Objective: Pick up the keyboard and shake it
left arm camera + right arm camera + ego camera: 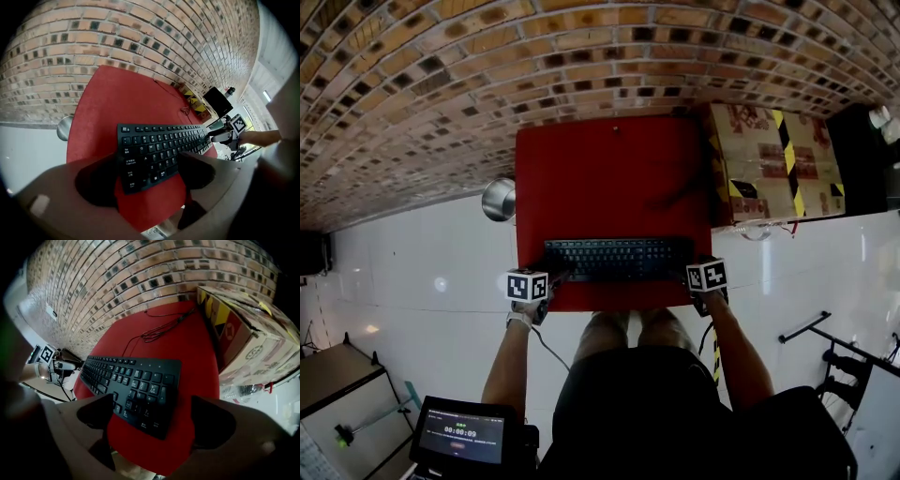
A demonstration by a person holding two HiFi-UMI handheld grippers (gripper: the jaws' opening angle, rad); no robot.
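The left gripper [147, 176] is holding its jaws wide apart, the left end of the black keyboard [619, 258] showing between them, ungripped. The right gripper [152, 416] is standing likewise at the right end, jaws wide and gripping nothing. The keyboard is lying flat near the front edge of the red counter [609, 169], with a cardboard box [773, 159] standing just beside the counter's right side.

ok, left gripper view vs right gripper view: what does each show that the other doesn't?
Only the left gripper view: the metal pot beside the red table, and the right tool at the keyboard's far end. Only the right gripper view: the left tool at the opposite end. Both: the keyboard flat on the red table, its cable, the brick wall, the taped cardboard box.
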